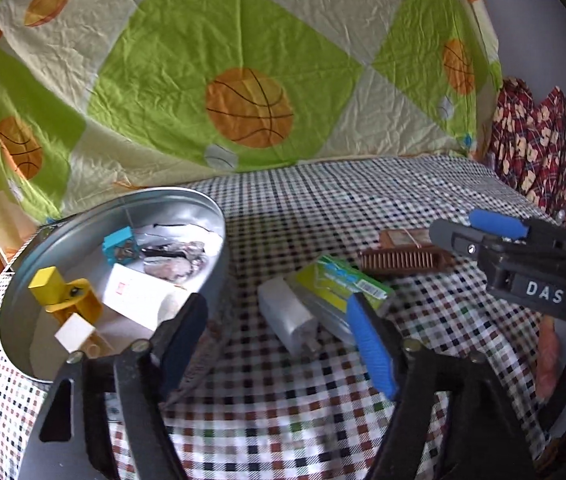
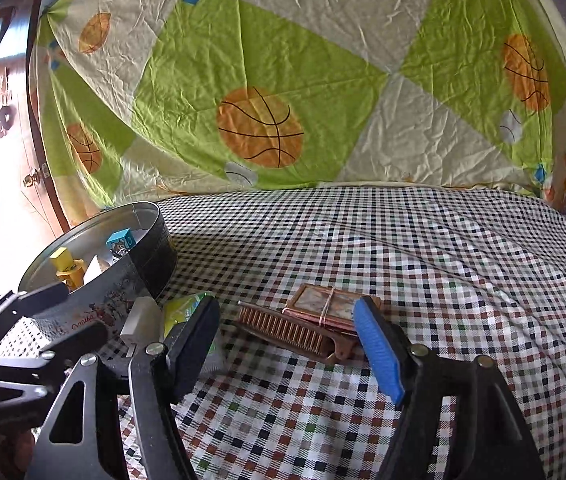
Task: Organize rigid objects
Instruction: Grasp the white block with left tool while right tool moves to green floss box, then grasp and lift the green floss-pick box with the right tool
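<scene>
Both grippers hang over the checked cloth (image 2: 423, 248) with nothing held. The left gripper (image 1: 283, 344) has its fingers apart around the near end of a white charger (image 1: 287, 316) and a green packet (image 1: 343, 280), not pressing them. The right gripper (image 2: 287, 344) stands open before a brown comb (image 2: 295, 328) (a small framed card lies on it). The round tin (image 1: 35, 260) sits far left, holding a yellow piece (image 1: 63, 292), a teal block (image 1: 117, 244) and a white box (image 1: 139, 296).
</scene>
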Demonstrator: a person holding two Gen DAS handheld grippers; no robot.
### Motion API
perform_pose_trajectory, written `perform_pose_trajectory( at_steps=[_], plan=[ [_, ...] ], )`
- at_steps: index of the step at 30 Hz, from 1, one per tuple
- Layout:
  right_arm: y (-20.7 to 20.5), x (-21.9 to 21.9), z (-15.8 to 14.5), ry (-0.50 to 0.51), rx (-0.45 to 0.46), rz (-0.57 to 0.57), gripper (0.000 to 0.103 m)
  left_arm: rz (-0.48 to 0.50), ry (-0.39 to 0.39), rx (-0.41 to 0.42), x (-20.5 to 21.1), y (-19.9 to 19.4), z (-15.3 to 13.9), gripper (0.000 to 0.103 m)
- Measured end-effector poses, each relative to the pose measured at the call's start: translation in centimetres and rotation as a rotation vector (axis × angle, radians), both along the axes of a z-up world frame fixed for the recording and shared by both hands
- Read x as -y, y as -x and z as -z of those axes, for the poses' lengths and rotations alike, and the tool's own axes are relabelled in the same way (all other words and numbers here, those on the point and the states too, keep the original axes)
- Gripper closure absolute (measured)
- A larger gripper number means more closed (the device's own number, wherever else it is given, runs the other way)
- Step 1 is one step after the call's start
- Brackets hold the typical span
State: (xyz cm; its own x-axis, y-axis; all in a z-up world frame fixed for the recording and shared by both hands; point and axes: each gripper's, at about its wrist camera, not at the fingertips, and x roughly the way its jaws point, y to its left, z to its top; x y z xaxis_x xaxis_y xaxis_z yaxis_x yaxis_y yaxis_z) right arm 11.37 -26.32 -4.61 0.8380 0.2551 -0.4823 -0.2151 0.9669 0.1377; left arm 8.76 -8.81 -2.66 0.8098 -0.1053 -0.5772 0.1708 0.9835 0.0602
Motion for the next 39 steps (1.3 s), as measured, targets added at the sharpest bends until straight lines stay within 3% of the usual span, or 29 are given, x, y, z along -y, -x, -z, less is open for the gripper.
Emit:
perform_pose_trajectory(
  at_steps=[3, 7, 9, 17, 19, 23, 31, 39],
  plan=[
    [0.0, -0.1, 0.0, 0.012, -0.002, 0.001, 0.031, 0.008, 0.001, -0.060, 0.7, -1.2, 0.9, 0.052],
    [-0.3, -0.1, 0.1, 0.010, -0.011, 0.003, 0.031, -0.024, 0.001, -0.109, 0.6, -2.8, 1.6, 0.058],
    [-0.4, 0.0, 0.2, 0.006, -0.019, 0.004, 0.031, -0.021, 0.006, -0.137, 0.7, -3.3, 2.0, 0.066],
    [-0.9, 0.3, 0.6, -0.002, -0.051, 0.019, 0.031, -0.052, 0.029, -0.213, 0.5, -5.3, 3.1, 0.073],
    [-0.9, 0.2, 0.7, 0.000, -0.053, 0.018, 0.031, -0.045, 0.040, -0.222, 0.5, -5.4, 3.2, 0.080],
    [-0.7, -0.1, 0.6, 0.009, -0.044, 0.004, 0.031, -0.053, 0.069, -0.210, -0.1, -5.2, 3.0, 0.084],
    [-1.1, -2.7, 0.9, 0.025, -0.063, -0.128, 0.031, -0.084, 0.092, -0.064, -1.9, -2.0, 1.0, 0.084],
    [-3.5, -6.7, 2.4, 0.037, -0.193, -0.234, 0.031, -0.098, 0.113, -0.012, -3.2, -0.7, 0.6, 0.084]
  ],
)
